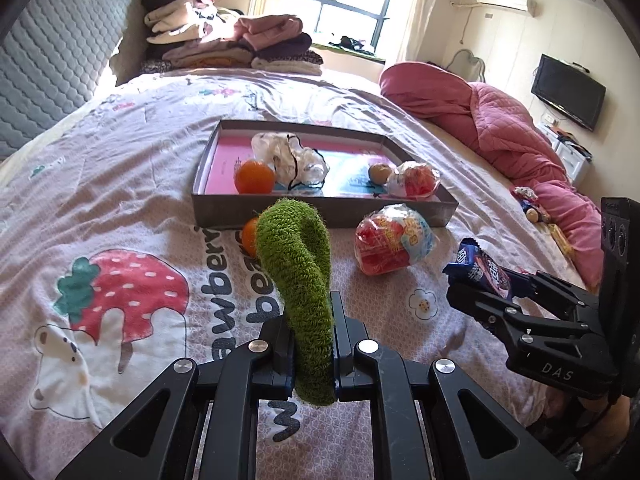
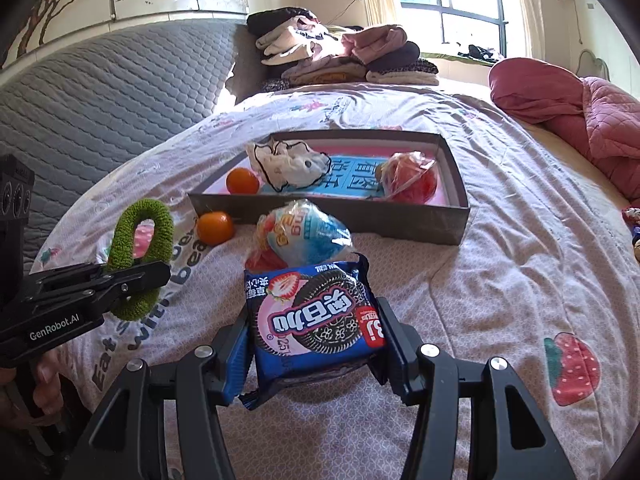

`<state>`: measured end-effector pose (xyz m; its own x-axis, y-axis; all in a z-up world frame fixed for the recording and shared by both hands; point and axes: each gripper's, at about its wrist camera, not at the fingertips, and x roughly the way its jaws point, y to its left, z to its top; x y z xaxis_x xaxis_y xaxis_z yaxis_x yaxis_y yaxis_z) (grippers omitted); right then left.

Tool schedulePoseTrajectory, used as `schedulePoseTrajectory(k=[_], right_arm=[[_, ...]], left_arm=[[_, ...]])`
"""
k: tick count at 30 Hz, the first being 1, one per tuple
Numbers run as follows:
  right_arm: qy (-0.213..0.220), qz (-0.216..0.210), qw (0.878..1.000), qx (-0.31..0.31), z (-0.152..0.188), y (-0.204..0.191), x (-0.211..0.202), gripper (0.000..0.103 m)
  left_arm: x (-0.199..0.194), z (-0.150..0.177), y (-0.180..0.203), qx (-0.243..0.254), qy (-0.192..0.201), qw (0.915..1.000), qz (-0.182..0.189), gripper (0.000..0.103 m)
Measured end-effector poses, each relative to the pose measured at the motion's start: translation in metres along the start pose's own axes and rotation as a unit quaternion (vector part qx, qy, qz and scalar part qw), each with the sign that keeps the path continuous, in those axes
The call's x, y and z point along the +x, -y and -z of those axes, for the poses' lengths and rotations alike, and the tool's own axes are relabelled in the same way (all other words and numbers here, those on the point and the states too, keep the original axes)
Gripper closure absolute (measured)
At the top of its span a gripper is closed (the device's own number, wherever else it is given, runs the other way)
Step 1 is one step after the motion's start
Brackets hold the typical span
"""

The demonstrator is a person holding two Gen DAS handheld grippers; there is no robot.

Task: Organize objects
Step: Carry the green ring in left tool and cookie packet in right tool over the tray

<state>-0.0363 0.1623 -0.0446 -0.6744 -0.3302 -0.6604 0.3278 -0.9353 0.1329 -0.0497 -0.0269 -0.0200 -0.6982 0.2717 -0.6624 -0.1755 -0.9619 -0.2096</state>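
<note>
Scrunchie (image 1: 298,276) clamped upright in left claw (image 1: 312,354), cookie packet (image 2: 316,320) gripped flat, lengthwise forward, in right claw (image 2: 316,354)

We hold a fuzzy green loop (image 1: 298,276) upright and a blue cookie packet (image 2: 316,320) above the bed, near the gray box (image 2: 456,184).

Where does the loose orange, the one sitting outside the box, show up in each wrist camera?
Left wrist: loose orange lies center, mostly hidden behind the green hair tie, before the box's near wall.
Right wrist: it sits left of center, fully visible, by the box's near left corner.
Shared landmark: the gray box.
</note>
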Motion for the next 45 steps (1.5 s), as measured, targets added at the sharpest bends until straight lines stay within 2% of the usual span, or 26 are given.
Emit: schedulePoseTrajectory(k=[20,34,45], right_arm=[[0.071,0.003,0.997,-0.008,-0.022,-0.023,-0.056,0.047],[0.111,0.014,0.994,-0.007,-0.047,-0.030,-0.065,0.047],[0.122,0.021,0.992,-0.004,-0.065,-0.030,-0.043,0.047]], left_arm=[[-0.065,-0.022,0.016,0.018,0.072,0.9972,-0.006,0.090],[-0.055,-0.035,0.010,0.016,0.091,0.9957,-0.003,0.090],[-0.033,-0.057,-0.002,0.022,0.096,0.9951,0.008,0.090]])
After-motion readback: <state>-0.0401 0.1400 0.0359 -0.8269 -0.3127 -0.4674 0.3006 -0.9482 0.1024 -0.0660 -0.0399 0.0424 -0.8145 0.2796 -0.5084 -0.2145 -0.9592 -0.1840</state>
